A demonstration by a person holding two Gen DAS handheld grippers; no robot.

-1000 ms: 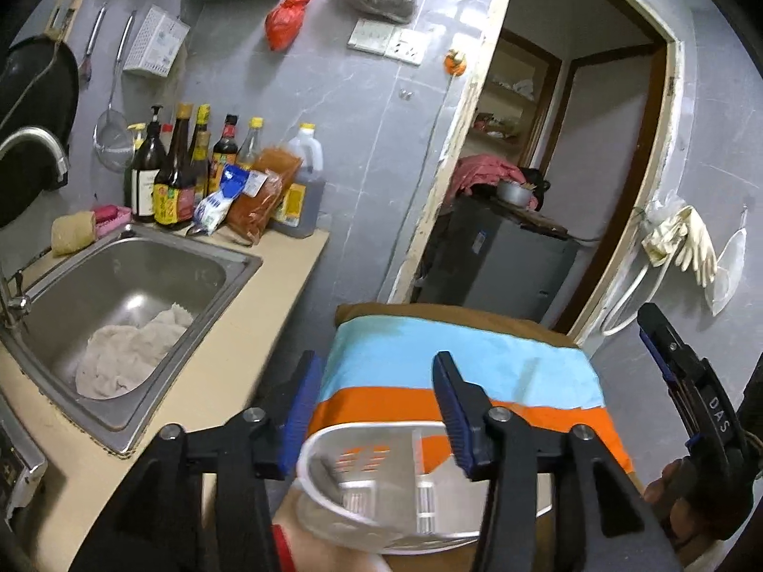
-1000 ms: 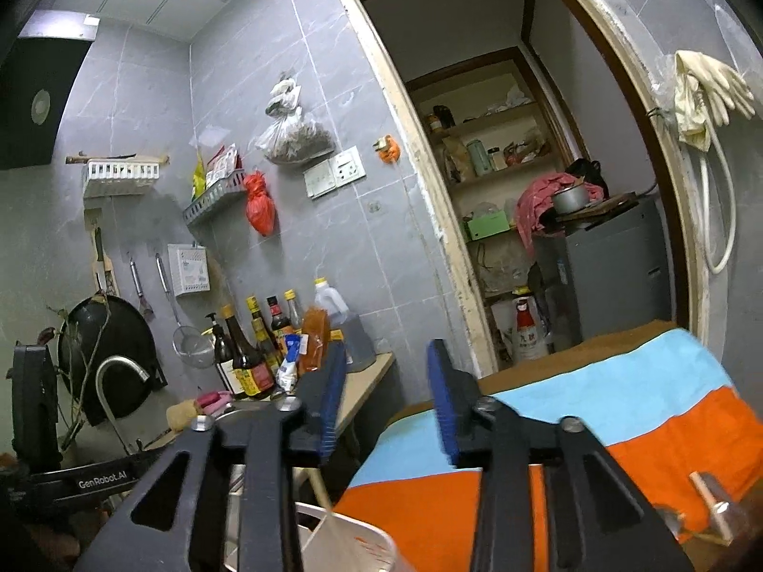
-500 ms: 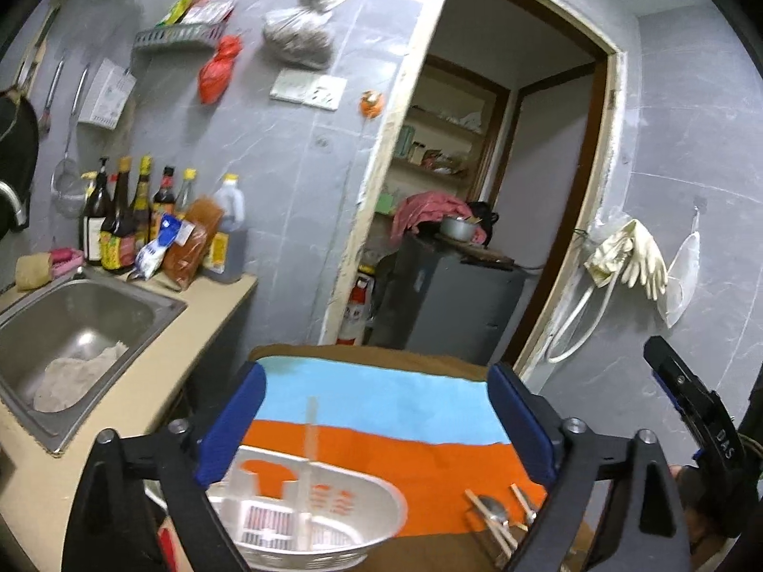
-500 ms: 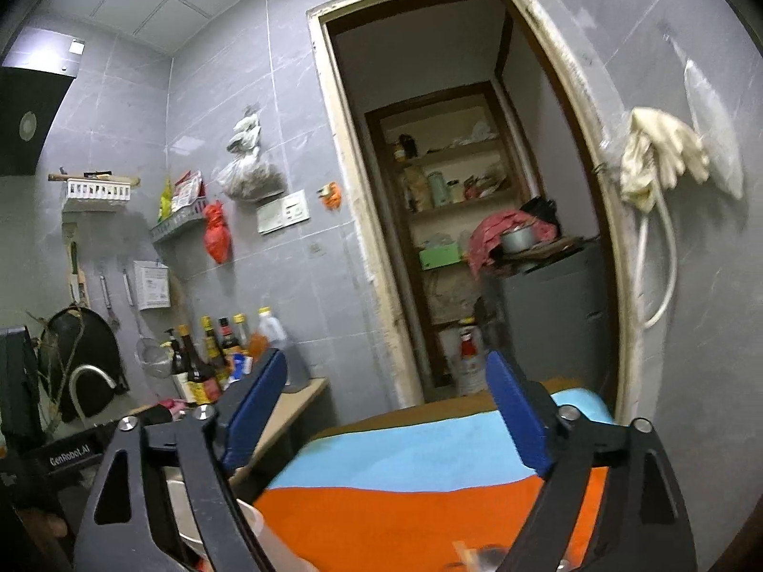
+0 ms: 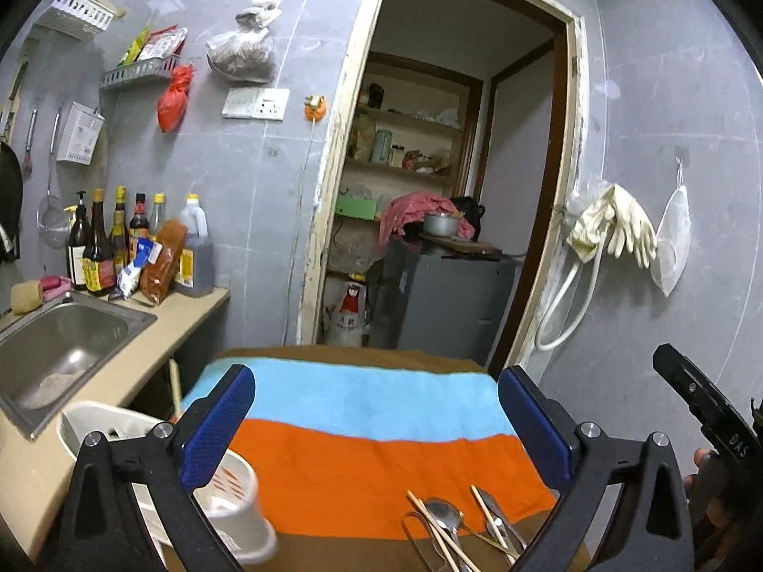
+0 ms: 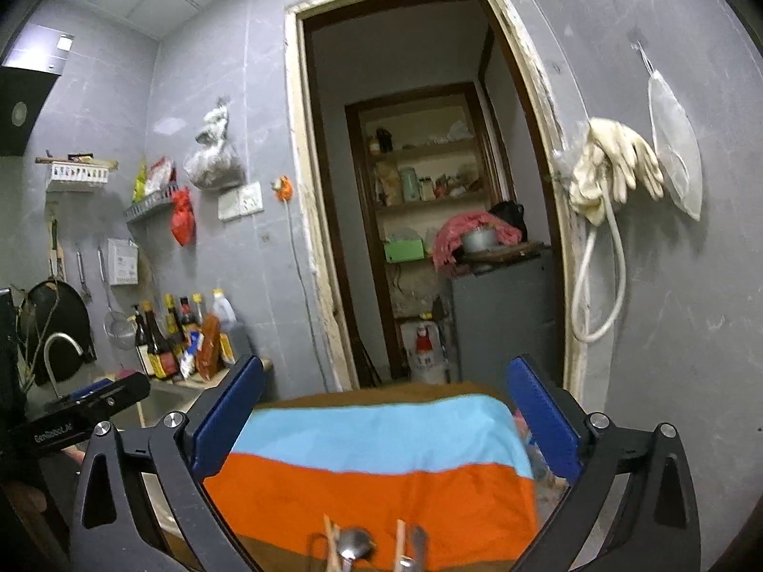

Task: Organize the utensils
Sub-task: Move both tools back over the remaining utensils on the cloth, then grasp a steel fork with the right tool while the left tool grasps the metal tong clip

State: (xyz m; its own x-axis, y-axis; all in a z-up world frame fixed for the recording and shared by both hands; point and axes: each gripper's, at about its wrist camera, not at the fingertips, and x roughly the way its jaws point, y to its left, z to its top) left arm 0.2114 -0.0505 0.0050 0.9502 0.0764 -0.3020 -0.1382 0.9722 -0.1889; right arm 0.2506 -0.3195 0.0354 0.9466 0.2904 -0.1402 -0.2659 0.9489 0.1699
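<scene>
— Utensils, item one: where do they lie?
— Utensils (image 5: 458,531) lie loose on the near brown edge of the striped cloth (image 5: 372,448): a metal spoon (image 5: 443,522), wooden chopsticks (image 5: 436,536) crossing it, and more cutlery just beside (too crowded at the frame's bottom to sort piece by piece).

— Item two, the holder?
— White plastic utensil holder (image 5: 229,505) stands upright at the cloth's left corner, near the counter (image 5: 143,362) with its steel sink (image 5: 62,343). Its contents cannot be made out.

— Item three, left gripper?
— Left gripper (image 5: 376,429) has its jaws spreading wide, with nothing between the blue pads (image 5: 217,429); it hovers above the cloth, touching nothing.

— Item four, right gripper?
— Right gripper (image 6: 381,424) has its jaws likewise parting, wide and empty, above the same cloth, the spoon blurred below it.

— Surroundings?
— Sauce bottles (image 5: 119,248) stand against the grey tiled wall; rubber gloves (image 5: 615,229) hang right of the doorway.
</scene>
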